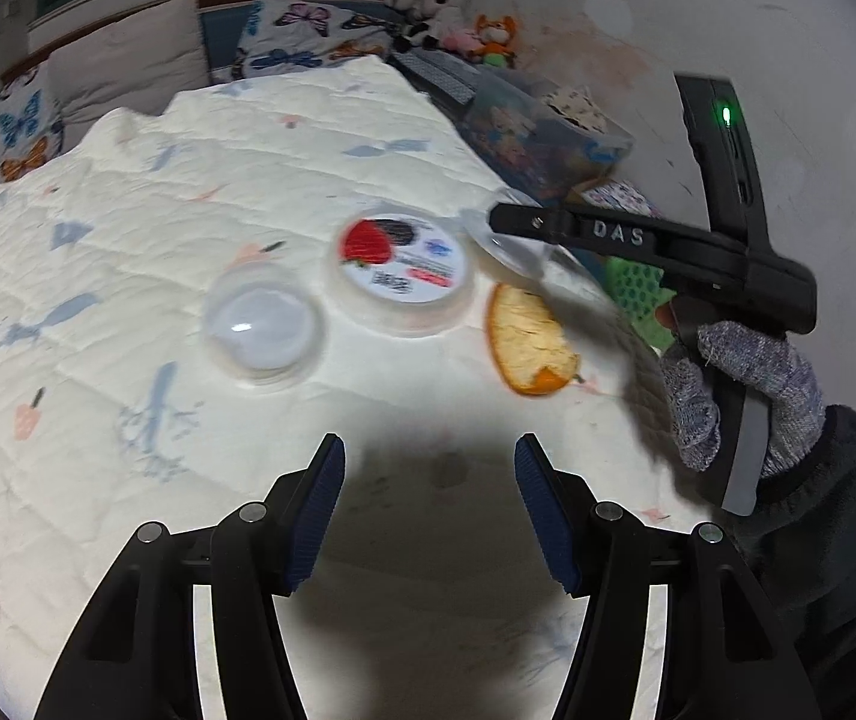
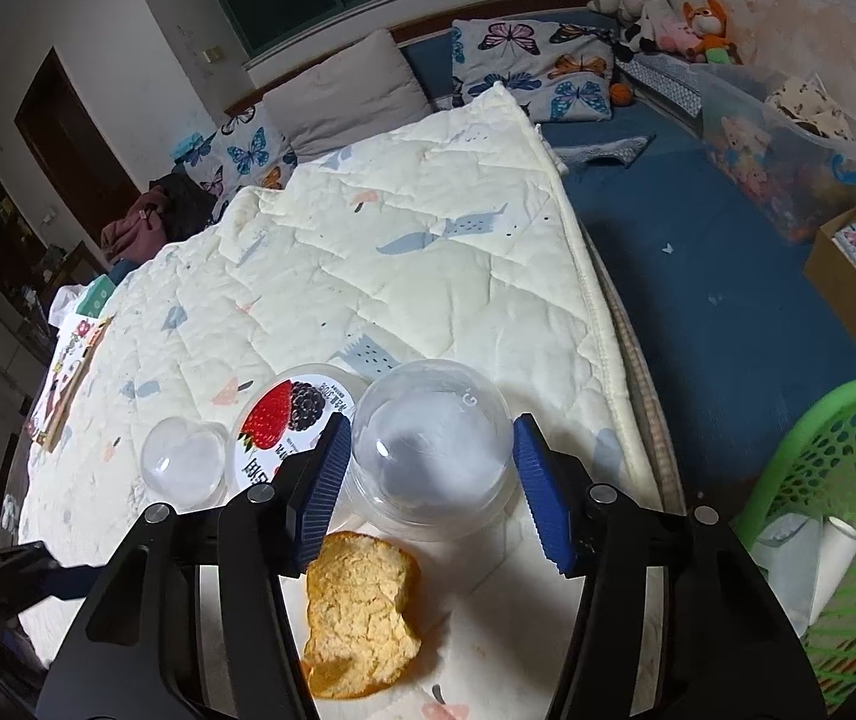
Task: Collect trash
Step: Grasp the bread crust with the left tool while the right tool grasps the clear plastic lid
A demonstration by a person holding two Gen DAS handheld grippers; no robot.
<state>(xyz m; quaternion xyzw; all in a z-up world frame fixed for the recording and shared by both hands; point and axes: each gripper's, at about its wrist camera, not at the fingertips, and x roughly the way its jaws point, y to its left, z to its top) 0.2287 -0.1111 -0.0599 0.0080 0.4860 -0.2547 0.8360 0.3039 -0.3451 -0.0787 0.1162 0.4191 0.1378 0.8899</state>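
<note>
The quilt (image 2: 440, 276) is soft stitched cloth, matt and puckered. On it, the two domes (image 2: 434, 450) (image 2: 185, 471) are clear glossy plastic catching highlights. The tub (image 1: 401, 267) between them is translucent plastic under a smooth printed paper label. The peel (image 2: 359, 606) below the domes shows a rough, pithy, matt inside. Off the quilt's right edge, the basket (image 2: 848, 480) is perforated green plastic. The finger pads (image 2: 332, 474) are ribbed blue rubber on matt black plastic.

Both wrist views look down along fingers, close over quilt (image 1: 128, 276) (shared: trash cluster).
</note>
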